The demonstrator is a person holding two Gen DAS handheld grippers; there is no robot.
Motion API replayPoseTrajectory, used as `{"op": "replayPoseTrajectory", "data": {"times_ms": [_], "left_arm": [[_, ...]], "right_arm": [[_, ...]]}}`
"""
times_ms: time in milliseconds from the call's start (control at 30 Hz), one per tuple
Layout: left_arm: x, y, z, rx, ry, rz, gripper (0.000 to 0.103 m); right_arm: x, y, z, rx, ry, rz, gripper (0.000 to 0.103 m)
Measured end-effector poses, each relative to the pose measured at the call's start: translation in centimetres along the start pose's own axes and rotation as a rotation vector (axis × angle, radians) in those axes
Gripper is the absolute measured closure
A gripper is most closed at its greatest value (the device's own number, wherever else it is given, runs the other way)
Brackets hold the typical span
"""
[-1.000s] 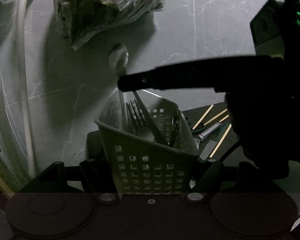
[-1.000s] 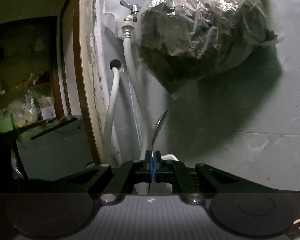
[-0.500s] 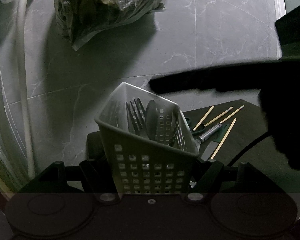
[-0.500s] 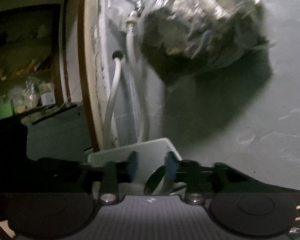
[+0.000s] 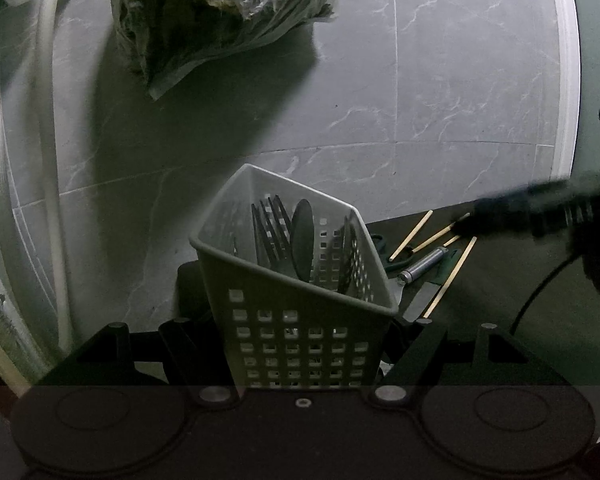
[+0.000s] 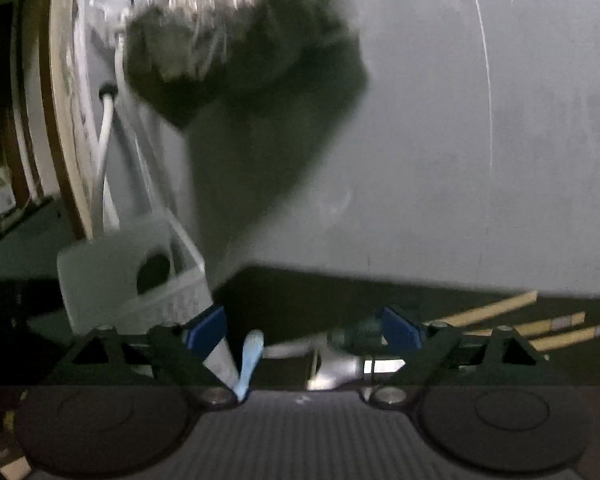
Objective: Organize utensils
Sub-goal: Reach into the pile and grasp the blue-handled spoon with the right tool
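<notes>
The gray basket (image 5: 296, 320) with square holes is right in front of my left gripper (image 5: 300, 354), squeezed between its two fingers, which press on the basket's sides. The basket tips a little. Inside it stand dark forks (image 5: 270, 232) and spoons (image 5: 302, 240), with their heads pointing up.

Just to the right of the basket, on the dark mat (image 5: 500, 280), lie the things not yet put away: a few light wooden chopsticks (image 5: 452, 276) and a tool with a metal handle (image 5: 424, 264). They lie close together, and some of them cross.

My right gripper (image 6: 304, 330) is low over that mat. Its jaws have just been opening and now stand wide apart, with the blue pads (image 6: 206, 328) far from each other. Nothing is pinched between them. A shiny metal piece (image 6: 340, 368) lies under the gap, but the picture is blurry and I cannot tell what it is. The chopsticks (image 6: 496, 310) lie off to the right of my right gripper, and the basket (image 6: 132, 272) stands to its left.

Behind everything is a gray tiled wall (image 5: 460, 80). A crinkly plastic bag (image 5: 220, 12) hangs on it, and white hoses (image 5: 48, 160) run down on the left.
</notes>
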State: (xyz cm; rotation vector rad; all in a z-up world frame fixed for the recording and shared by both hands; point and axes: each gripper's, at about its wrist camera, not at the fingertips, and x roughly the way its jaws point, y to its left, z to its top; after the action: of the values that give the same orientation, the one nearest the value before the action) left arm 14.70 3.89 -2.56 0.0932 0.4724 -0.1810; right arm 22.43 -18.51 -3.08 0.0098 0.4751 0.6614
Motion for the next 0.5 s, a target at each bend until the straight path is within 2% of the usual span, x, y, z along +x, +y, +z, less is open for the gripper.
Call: {"op": "replayPoseTrajectory", "data": {"times_ms": [133, 267, 333, 500], "left_arm": [[0.0, -0.1, 0.1, -0.001, 0.002, 0.003, 0.027], [0.0, -0.1, 0.1, -0.002, 0.001, 0.004, 0.027], [0.0, -0.1, 0.1, -0.001, 0.001, 0.003, 0.027], [0.0, -0.1, 0.0, -0.001, 0.001, 0.003, 0.027]], "right_arm": [[2.0, 0.0, -2.1, 0.005, 0.143, 0.049, 0.011], [3.5, 0.0, -3.5, 0.047, 0.233, 0.11, 0.017], [4.3, 0.4, -3.8, 0.054, 0.251, 0.127, 0.019], [6.5, 2.4, -3.9, -0.021, 0.284, 0.157, 0.025]]}}
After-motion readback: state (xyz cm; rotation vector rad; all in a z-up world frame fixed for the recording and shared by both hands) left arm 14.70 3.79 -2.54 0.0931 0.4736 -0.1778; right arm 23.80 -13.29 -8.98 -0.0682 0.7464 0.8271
